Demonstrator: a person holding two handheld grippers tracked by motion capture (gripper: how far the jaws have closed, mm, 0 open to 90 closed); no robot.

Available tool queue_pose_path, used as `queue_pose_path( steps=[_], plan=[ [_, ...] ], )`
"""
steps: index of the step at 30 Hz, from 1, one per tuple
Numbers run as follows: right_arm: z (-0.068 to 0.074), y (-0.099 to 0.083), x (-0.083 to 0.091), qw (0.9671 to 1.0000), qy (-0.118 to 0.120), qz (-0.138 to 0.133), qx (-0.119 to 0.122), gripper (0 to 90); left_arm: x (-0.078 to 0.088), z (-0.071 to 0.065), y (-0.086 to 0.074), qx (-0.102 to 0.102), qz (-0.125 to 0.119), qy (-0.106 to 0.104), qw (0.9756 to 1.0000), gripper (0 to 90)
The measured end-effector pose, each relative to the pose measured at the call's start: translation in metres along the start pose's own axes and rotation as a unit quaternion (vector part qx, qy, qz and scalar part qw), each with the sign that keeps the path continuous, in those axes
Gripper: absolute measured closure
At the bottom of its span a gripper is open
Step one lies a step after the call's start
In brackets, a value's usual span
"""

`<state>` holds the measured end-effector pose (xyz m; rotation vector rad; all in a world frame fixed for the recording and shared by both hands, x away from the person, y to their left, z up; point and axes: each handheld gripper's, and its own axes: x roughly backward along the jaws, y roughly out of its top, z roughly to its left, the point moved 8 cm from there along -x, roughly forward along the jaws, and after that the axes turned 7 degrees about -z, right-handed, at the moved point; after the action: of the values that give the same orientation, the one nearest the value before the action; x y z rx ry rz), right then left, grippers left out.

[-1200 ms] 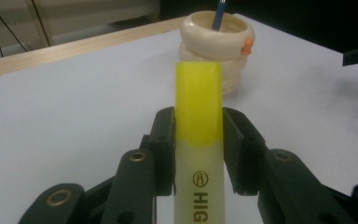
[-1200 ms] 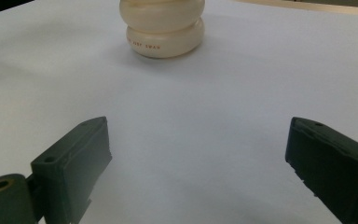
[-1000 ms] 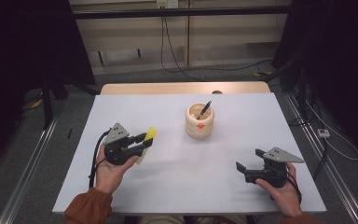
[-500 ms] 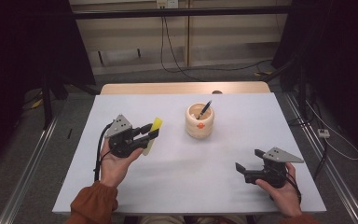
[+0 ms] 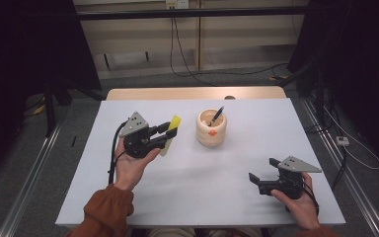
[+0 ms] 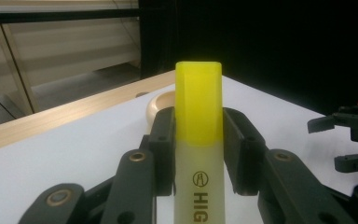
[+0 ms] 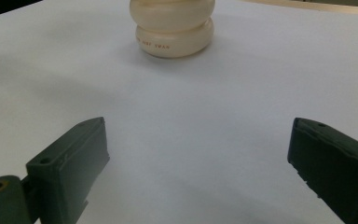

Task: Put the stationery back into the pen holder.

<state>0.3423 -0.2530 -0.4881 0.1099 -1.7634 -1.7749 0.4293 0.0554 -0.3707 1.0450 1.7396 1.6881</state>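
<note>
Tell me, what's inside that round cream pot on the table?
A dark pen leans out of the cream pot, its top poking above the rim. The pot's wall covers the pen's lower end and whatever else lies at the bottom.

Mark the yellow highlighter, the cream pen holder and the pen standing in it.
yellow highlighter [image 6: 198,102]: left gripper view, on its yellow cap.
cream pen holder [image 5: 211,133]: high view, on its front wall.
pen [image 5: 217,115]: high view, on the dark barrel above the rim.

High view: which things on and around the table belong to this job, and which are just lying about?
In the job:
yellow highlighter, clamped in the left gripper
cream pen pot, a black pen standing in it

Lying about:
right gripper, open, idle
cables on the floor beyond the table
</note>
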Motion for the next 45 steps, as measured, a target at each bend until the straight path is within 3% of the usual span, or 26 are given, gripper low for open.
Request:
queue_pose_path(
  steps=[17, 29, 45],
  plan=[
    [0.000, 0.000, 0.000, 1.0000, 0.002, -0.002, -0.004, 4.5, -0.020, 0.005, 0.017, 0.011, -0.028, 0.003, 0.9995, 67.1],
    [0.001, 0.000, 0.000, 1.0000, 0.005, -0.003, -0.002, 4.5, -0.052, -0.001, 0.027, -0.001, -0.026, -0.009, 0.9996, 67.1],
    [-0.003, -0.002, 0.001, 1.0000, 0.005, -0.003, -0.007, 4.5, -0.087, 0.000, 0.038, 0.008, -0.034, -0.016, 0.9993, 67.1]
  ],
)
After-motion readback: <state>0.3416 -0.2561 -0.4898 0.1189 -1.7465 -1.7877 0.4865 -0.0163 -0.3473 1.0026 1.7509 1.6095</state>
